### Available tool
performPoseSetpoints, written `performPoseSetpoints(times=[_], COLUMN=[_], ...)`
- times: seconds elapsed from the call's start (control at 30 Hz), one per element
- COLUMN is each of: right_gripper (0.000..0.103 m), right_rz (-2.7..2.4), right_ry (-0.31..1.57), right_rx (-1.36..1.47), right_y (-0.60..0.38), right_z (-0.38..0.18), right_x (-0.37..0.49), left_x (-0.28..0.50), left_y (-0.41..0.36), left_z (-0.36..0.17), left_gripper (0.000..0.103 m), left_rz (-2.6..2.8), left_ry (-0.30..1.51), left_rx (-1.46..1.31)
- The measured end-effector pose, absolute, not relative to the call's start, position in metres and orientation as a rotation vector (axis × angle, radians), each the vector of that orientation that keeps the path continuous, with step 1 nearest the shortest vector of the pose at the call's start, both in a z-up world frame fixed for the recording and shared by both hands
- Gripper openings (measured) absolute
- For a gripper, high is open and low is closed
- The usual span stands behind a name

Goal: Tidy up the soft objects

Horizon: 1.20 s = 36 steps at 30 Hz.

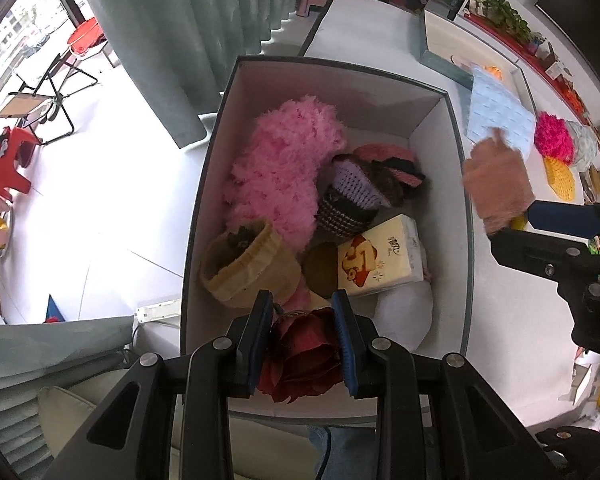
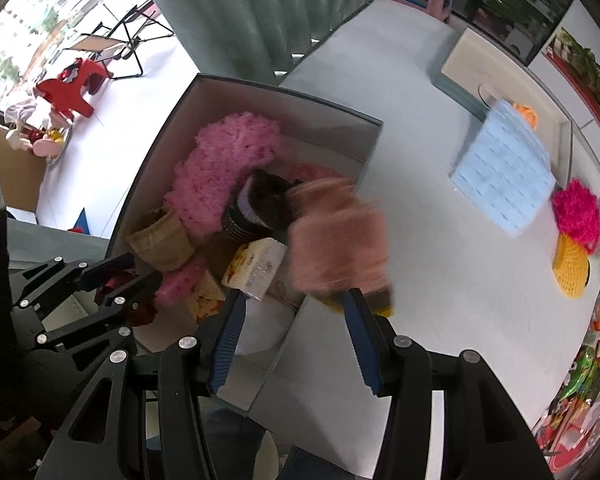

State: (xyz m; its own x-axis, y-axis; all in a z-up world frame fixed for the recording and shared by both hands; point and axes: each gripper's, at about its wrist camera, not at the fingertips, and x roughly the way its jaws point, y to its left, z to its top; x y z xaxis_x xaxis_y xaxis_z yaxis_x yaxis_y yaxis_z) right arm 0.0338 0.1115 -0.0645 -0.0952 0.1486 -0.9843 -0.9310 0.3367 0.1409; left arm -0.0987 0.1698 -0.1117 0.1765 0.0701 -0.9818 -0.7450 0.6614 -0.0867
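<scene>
Peach plush [image 2: 338, 236] motion-blurred, red flower [image 1: 300, 356] partly hidden by claw pads [image 1: 342, 332]

Black linkage grippers [image 1: 303, 312], silver screws, blue pads [image 2: 228, 340].

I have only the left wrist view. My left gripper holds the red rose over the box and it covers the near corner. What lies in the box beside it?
Observer: In the right wrist view, a pink fuzzy piece and a yellow printed item lie inside the box, close beside the left gripper and its red rose.
Operator: And the peach thing at the right gripper, is it peach all over?
Observer: No. The peach fuzzy item has a yellow and dark brown part at the end nearest the right gripper.
</scene>
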Motion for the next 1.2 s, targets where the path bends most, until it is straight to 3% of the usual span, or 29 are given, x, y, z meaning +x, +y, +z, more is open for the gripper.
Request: performPoseSetpoints(times=[0.13,0.17,0.2,0.23,0.27,0.53,0.67,1.2], right_gripper=[0.055,0.056,0.065,0.074,0.086,0.088,0.103,0.103], right_rz=[1.103,1.115,1.125,1.129,1.134,1.121,1.122,1.145], right_ry=[1.351,1.356,1.363,1.365,1.365,1.375,1.374,1.327], right_rx=[-0.798,-0.8,-0.799,-0.795,-0.785,-0.761,-0.762,-0.782], right_y=[0.119,0.121,0.123,0.123,0.123,0.117,0.113,0.116], right_z=[-0.064,-0.064,-0.063,-0.062,-0.061,-0.057,-0.058,-0.051], right_x=[0.03,0.028,0.027,0.026,0.026,0.028,0.026,0.016], left_x=[-0.101,-0.102,-0.102,-0.103,-0.104,-0.111,-0.114,-0.122], left_y=[0.171,0.171,0.171,0.172,0.171,0.173,0.173,0.178], left_z=[-0.113,-0.113,-0.114,-0.115,-0.114,-0.108,-0.1,-0.088], left_gripper=[0.034,0.053,0.071,0.103,0.102,0.102,0.102,0.102], left_rz=[0.647,0.649,0.642,0.645,0.663,0.684,0.683,0.777], left_ry=[1.259,1.256,1.254,1.255,1.267,1.268,1.24,1.246], left_rx=[-0.657,-0.658,-0.668,-0.677,-0.674,-0.69,-0.694,-0.672])
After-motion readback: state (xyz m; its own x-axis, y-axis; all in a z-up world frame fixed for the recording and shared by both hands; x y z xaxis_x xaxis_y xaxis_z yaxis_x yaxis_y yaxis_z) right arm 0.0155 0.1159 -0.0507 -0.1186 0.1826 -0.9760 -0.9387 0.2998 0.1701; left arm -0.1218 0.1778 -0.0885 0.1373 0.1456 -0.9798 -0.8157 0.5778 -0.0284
